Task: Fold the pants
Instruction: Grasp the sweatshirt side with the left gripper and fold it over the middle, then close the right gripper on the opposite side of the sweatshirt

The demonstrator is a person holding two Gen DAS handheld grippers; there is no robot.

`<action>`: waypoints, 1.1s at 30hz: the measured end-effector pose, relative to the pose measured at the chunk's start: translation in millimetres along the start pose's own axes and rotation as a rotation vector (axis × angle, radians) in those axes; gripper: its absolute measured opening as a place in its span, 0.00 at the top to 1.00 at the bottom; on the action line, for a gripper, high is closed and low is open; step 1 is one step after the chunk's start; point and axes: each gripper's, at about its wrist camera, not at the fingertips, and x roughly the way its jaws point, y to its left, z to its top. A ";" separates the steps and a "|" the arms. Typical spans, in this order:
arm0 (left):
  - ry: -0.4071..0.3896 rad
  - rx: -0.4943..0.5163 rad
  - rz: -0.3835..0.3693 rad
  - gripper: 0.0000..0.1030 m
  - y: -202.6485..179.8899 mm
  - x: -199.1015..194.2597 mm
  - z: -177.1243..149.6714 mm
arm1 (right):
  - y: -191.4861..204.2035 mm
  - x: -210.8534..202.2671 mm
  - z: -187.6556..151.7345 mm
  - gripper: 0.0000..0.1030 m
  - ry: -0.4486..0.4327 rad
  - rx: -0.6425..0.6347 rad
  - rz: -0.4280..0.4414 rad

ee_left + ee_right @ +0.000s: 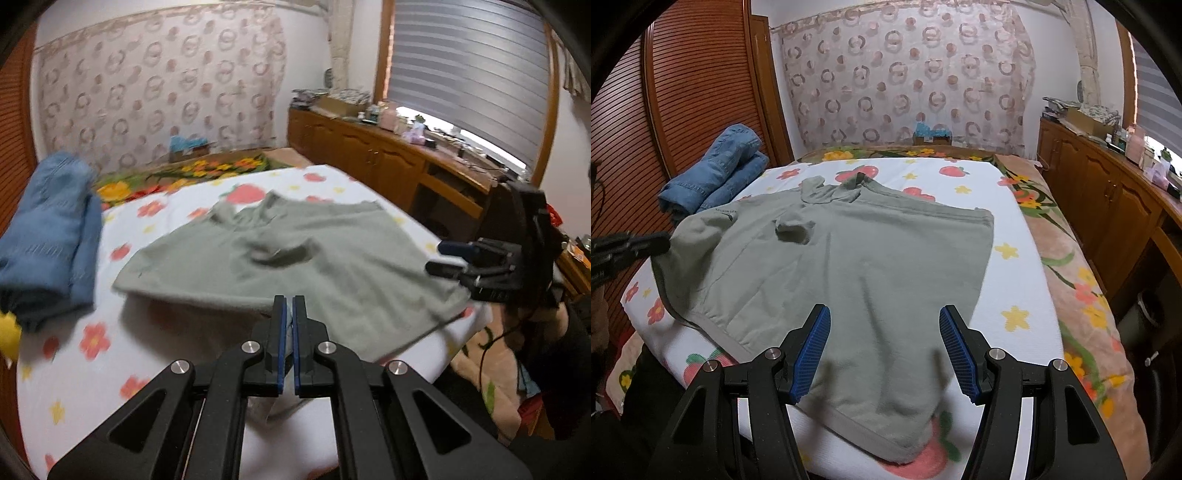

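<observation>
Sage-green pants lie spread on the bed, their near hem at your grippers. Your left gripper is clenched, apparently pinching that hem; your right gripper hangs released above the cloth. Lift with only one corner gripped and the fold could skew or slip. Folded blue jeans crowd the far left.
</observation>
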 end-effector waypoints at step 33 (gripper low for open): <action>0.132 -0.079 0.057 0.17 18.1 62.0 -6.0 | 25.3 16.8 7.2 0.38 0.011 -0.002 0.063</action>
